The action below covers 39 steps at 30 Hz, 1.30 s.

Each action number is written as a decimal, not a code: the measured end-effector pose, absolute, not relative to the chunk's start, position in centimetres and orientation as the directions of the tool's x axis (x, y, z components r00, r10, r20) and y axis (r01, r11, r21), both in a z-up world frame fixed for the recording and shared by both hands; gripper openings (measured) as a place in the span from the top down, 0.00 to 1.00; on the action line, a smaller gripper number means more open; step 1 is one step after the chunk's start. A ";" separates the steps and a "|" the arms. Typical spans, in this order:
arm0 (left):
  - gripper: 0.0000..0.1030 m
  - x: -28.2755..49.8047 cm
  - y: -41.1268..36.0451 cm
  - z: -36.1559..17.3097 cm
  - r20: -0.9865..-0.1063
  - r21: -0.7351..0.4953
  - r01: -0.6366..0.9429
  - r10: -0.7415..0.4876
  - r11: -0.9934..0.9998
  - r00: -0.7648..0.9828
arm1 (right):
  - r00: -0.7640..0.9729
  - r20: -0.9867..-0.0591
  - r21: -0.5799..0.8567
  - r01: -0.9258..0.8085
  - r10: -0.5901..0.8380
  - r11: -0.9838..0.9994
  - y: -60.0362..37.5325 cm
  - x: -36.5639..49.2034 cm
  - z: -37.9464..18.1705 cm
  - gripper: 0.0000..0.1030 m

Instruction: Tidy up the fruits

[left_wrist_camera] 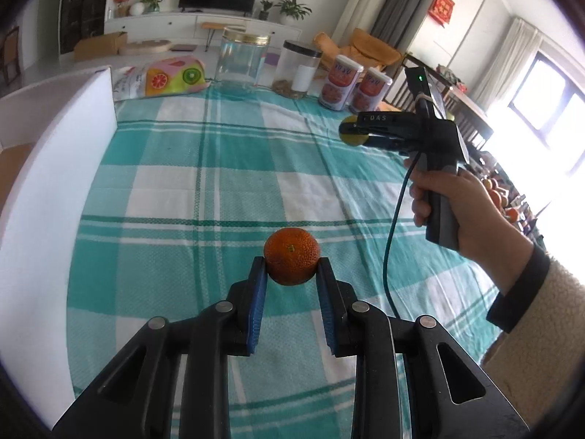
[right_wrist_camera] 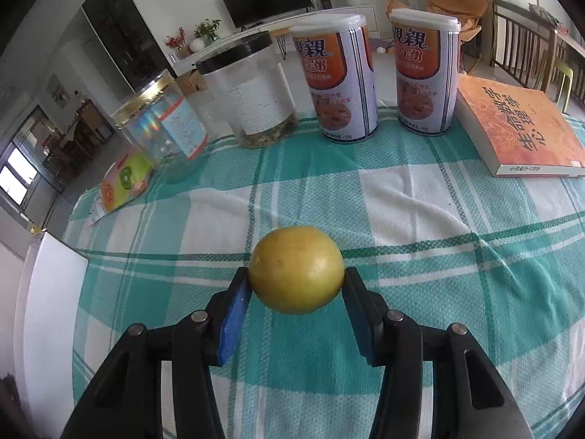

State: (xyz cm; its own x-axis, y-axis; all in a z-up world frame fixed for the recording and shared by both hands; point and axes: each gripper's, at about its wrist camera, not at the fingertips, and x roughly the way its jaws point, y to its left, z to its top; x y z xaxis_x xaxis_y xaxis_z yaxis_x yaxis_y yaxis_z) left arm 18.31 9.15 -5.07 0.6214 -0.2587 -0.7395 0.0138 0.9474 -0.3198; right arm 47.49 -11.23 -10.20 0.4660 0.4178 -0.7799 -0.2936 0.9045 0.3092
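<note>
In the left wrist view my left gripper [left_wrist_camera: 291, 261] is shut on a small orange tangerine [left_wrist_camera: 291, 260], held above the teal checked tablecloth [left_wrist_camera: 204, 168]. Its blue pads press the fruit from both sides. My right gripper [right_wrist_camera: 297, 278] is shut on a round yellow fruit [right_wrist_camera: 297, 270], also lifted off the cloth. The left wrist view shows that same right gripper [left_wrist_camera: 353, 132] at the right, in a person's hand [left_wrist_camera: 460, 212], with the yellow fruit [left_wrist_camera: 350, 135] partly hidden between its fingers.
A white box wall [left_wrist_camera: 55, 197] stands at the left. Along the table's far edge are a fruit-print bag [left_wrist_camera: 172, 77], two clear jars [right_wrist_camera: 252, 91], two printed cans [right_wrist_camera: 343, 77] and an orange book [right_wrist_camera: 519, 124]. More oranges [left_wrist_camera: 499, 194] lie off to the right.
</note>
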 end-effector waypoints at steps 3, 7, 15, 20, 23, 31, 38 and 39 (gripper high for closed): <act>0.73 14.9 11.5 -2.5 -0.716 -0.416 0.023 -0.343 0.909 0.608 | 0.420 -0.737 0.394 -0.369 0.529 0.842 -10.0 42.5 -7.4 0.51; 0.73 9.9 16.9 1.0 -0.694 -0.441 -0.037 -0.315 0.897 0.648 | 0.281 -0.652 0.540 -0.481 0.704 0.691 -4.6 34.9 -4.0 0.51; 0.71 5.1 29.5 -1.4 -0.811 -0.155 -0.419 0.127 0.895 0.571 | -0.098 -0.617 0.631 -0.655 0.780 0.416 14.5 20.5 -1.3 0.51; 0.15 2.1 31.7 -1.9 -0.808 -0.084 -0.525 0.250 0.847 0.534 | -0.059 -0.735 0.487 -0.739 0.675 0.466 21.3 15.4 -2.0 0.23; 0.13 0.6 31.9 -0.6 -0.763 -0.028 -0.563 0.346 0.826 0.546 | 0.017 -0.746 0.434 -0.747 0.666 0.504 21.7 14.1 -0.6 0.07; 0.10 -0.3 31.9 1.4 -0.773 0.082 -0.634 0.451 0.769 0.446 | 0.215 -0.779 0.264 -0.741 0.590 0.618 19.7 11.1 4.2 0.00; 0.10 -0.7 32.9 0.7 -0.835 0.040 -0.651 0.384 0.758 0.395 | 0.280 -0.804 0.144 -0.765 0.525 0.628 19.8 8.5 5.0 0.00; 0.10 -1.0 32.8 0.9 -0.834 0.032 -0.655 0.381 0.755 0.399 | 0.286 -0.806 0.133 -0.767 0.519 0.628 19.9 8.4 4.9 0.00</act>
